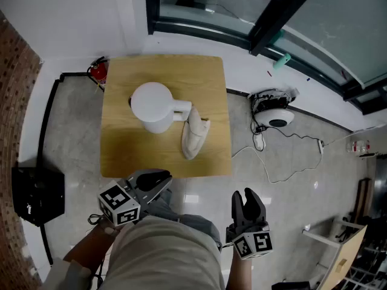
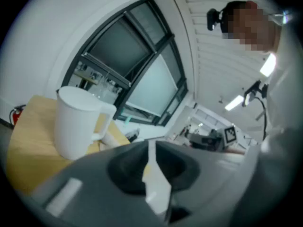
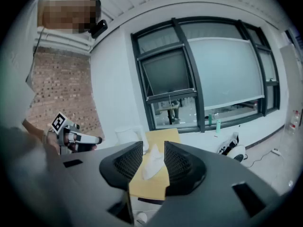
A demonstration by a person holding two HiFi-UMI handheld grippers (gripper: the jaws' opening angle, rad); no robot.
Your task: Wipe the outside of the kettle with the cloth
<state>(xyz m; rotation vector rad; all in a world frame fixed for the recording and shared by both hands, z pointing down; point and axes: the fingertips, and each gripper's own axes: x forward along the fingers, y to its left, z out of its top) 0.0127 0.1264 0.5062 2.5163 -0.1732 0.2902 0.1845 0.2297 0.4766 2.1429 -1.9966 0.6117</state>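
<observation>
The kettle (image 1: pixel 151 104) is standing upright on the table (image 1: pixel 121 153), left of the middle, with its handle pointing toward the right edge. The cloth (image 1: pixel 193 135) is lying bunched just beside that handle, running from it toward the near edge, and neither gripper is touching it.

Both grippers are hovering off the table, on the person's side of the near edge. The left gripper (image 1: pixel 160 179) is sitting just off the near edge, toward the near left corner. Its jaws are pressing together with nothing between them, and its own view is showing only a thin slit there. In that view the kettle (image 2: pixel 78 122) is rising ahead on the left, on the table (image 2: pixel 28 141).

The right gripper (image 1: pixel 247 193) is hovering off the near right corner, well apart from the cloth. Its jaws are also meeting at the tips and gripping nothing. Its view is looking along them at the cloth (image 3: pixel 152 162) on the table (image 3: pixel 163 137), with the kettle (image 3: pixel 127 135) behind and the left gripper (image 3: pixel 75 137) off to the side.

On the floor, a fire extinguisher (image 1: pixel 98 71) is standing by the far left corner, a black box (image 1: pixel 36 193) is sitting further left, and a white round device (image 1: pixel 277 115) with cables is lying to the right.
</observation>
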